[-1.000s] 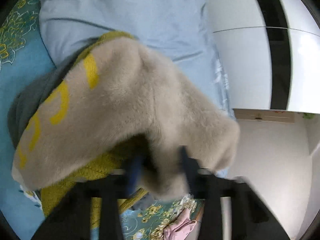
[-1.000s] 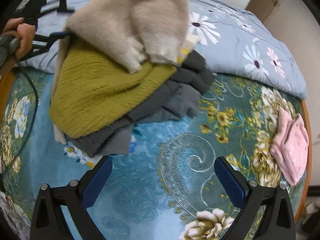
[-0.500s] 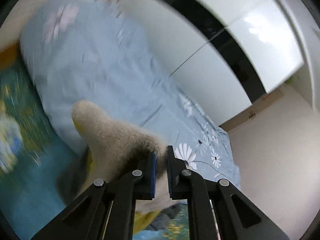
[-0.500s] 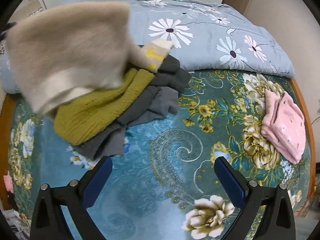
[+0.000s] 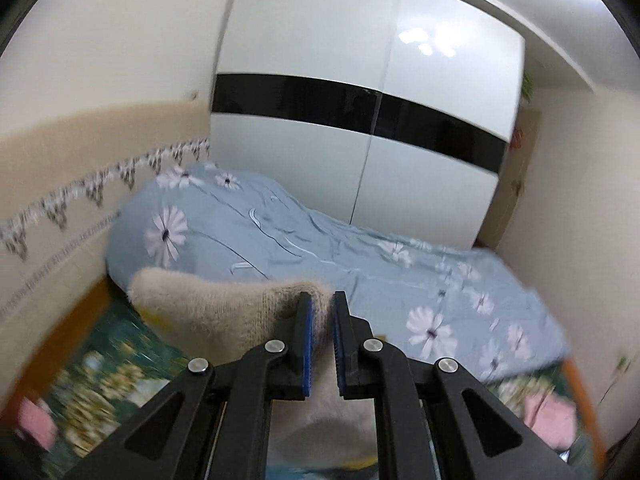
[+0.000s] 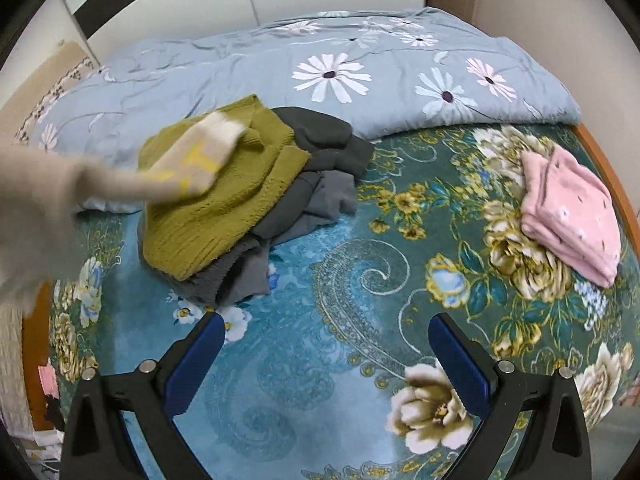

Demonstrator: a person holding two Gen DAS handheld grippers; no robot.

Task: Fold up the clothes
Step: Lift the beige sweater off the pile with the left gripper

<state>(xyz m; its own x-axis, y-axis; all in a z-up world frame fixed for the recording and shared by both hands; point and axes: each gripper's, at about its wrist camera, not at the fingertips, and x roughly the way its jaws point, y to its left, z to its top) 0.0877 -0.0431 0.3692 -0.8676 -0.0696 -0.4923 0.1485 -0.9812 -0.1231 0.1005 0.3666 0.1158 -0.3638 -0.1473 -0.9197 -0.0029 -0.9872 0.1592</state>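
Bedroom scene, with a tall glossy white wardrobe with a black band across it (image 5: 360,128) at the back and a bed (image 6: 320,380) covered in a teal bedspread full of swirls and big printed flowers. Along the far side of the bed lies a bunched-up pale blue quilt with white daisies (image 6: 328,64).

So the left gripper (image 5: 320,336) has its blue-padded jaws nearly pressed together, pinching a fold of the fuzzy beige sweater with yellow markings (image 5: 224,312). That sweater is up in the air: in the right wrist view it stretches in from the left edge as a blurry beige sweep, and its far end with the yellow print (image 6: 196,156) hangs over the clothes pile.

The pile itself sits on the bedspread just in front of the quilt: a chunky olive-green knit sweater (image 6: 216,208) on top, and a dark grey garment (image 6: 320,160) spilling out from under it to the right and front.

Over near the right edge of the bed, well apart from the pile, there's a folded pink garment with tiny dots (image 6: 572,208).

The right gripper (image 6: 324,364) hangs above bare bedspread, jaws spread wide with nothing between them.
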